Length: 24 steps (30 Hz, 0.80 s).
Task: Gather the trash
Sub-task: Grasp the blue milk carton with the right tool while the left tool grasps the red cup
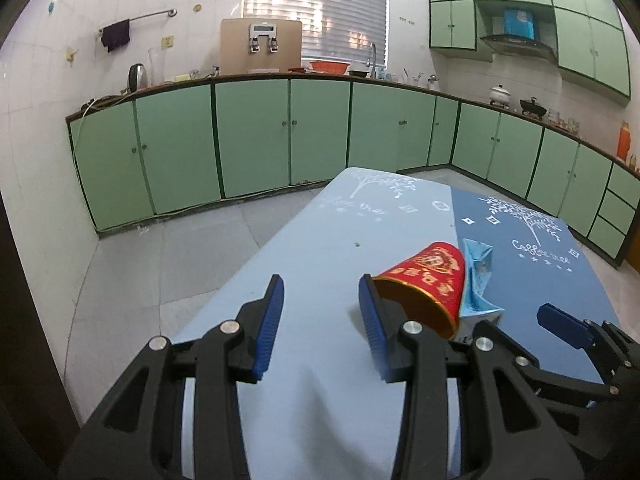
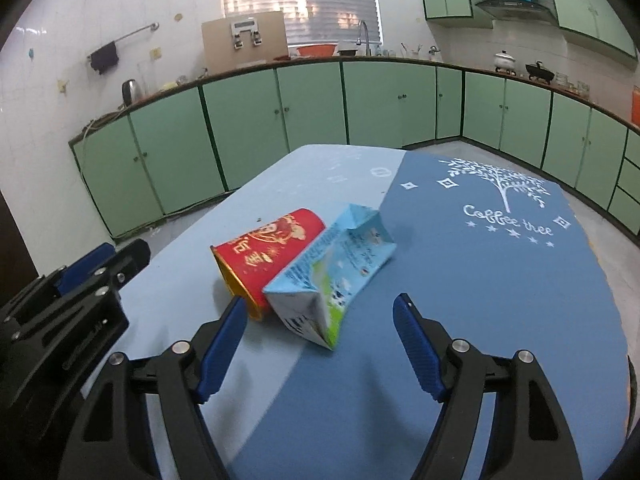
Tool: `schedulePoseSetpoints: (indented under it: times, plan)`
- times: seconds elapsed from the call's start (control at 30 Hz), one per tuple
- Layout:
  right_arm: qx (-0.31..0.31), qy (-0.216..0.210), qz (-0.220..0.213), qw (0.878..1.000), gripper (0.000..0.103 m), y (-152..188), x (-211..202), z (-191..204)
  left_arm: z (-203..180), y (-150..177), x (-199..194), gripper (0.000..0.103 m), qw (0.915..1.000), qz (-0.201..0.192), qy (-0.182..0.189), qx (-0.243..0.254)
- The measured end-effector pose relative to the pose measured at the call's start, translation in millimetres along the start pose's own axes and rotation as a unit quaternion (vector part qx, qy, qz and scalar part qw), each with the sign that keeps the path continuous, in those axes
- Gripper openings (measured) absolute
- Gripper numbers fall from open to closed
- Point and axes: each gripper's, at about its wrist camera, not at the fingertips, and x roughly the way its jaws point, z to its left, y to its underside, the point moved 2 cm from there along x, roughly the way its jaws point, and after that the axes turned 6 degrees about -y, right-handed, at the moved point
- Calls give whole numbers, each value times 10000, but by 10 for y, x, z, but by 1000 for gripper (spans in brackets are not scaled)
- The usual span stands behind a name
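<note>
Right wrist view: your right gripper (image 2: 320, 340) hangs open, nothing between the blue pads, the crushed light-blue milk carton (image 2: 332, 268) just ahead at 12 o'clock, lying on the two-tone blue tablecloth (image 2: 500, 300). A red paper cup with gold print (image 2: 268, 254) lies on its side touching the carton at its 9 o'clock. Your left gripper (image 1: 322, 320) is open and empty, cup at its 2 o'clock beside the right pad.

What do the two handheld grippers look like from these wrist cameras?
Both match: the left gripper and right gripper have matte black plastic linkage arms with cut-out slots, joined by round silver pivot pins. Each of the jaws carries a long blue ribbed pad. No cables, labels, sleeves or hands show in either view.
</note>
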Motion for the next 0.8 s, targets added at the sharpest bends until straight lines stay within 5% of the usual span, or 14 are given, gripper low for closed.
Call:
schedulePoseSetpoints:
  times: [0.7,0.8]
  plan:
    - [429,436,236,9978,68,-25,164,-289,-5,67,88,38,9995,70,262,-173]
    - [499,355,367,9974,50,-30,214,-310,-16,48,76,38,9995,35,261,-166]
